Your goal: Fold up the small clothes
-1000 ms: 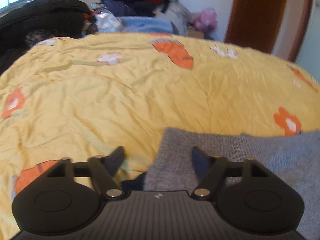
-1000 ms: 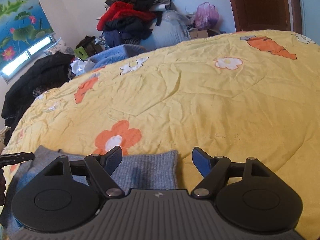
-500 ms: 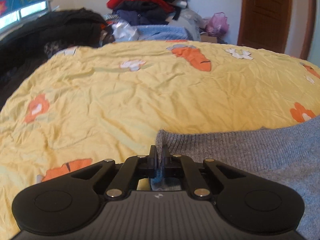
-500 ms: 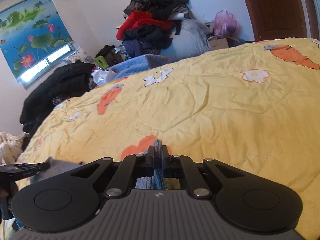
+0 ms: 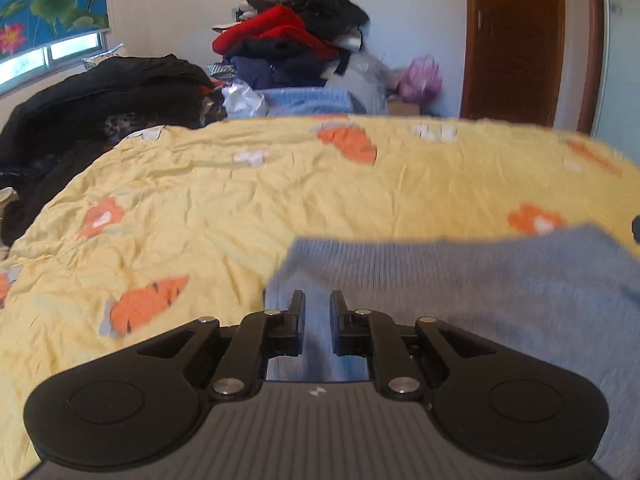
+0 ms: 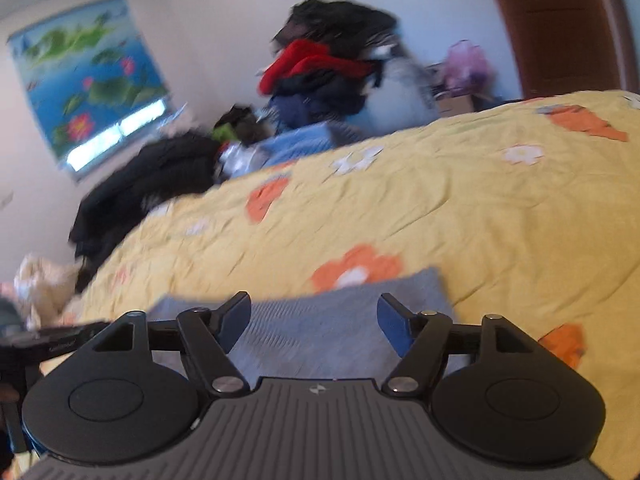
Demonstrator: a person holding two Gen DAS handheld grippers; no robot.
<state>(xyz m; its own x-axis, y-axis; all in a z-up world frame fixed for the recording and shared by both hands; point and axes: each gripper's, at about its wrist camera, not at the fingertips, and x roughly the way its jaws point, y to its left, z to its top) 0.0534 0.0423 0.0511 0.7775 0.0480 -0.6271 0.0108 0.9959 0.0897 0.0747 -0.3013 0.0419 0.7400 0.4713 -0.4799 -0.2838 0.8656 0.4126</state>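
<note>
A grey-blue knitted garment (image 5: 460, 280) lies on the yellow flowered bedspread (image 5: 240, 208). My left gripper (image 5: 317, 308) is over its left edge with the jaws a narrow gap apart; the knit shows between them, not pinched. In the right wrist view the garment (image 6: 320, 328) lies flat under my right gripper (image 6: 314, 312), which is wide open and empty above it. The left gripper's tip shows at the left edge of the right wrist view (image 6: 48, 344).
A heap of red, black and blue clothes (image 5: 292, 48) stands beyond the bed's far edge. A black coat (image 5: 100, 108) lies at the far left. A brown door (image 5: 516, 40) is at the back right. A window with a lotus blind (image 6: 92, 80) is on the left wall.
Both grippers were shut on the garment's edges half a second ago. Now the right one is wide open, the left has parted slightly, and the garment lies further up the bed.
</note>
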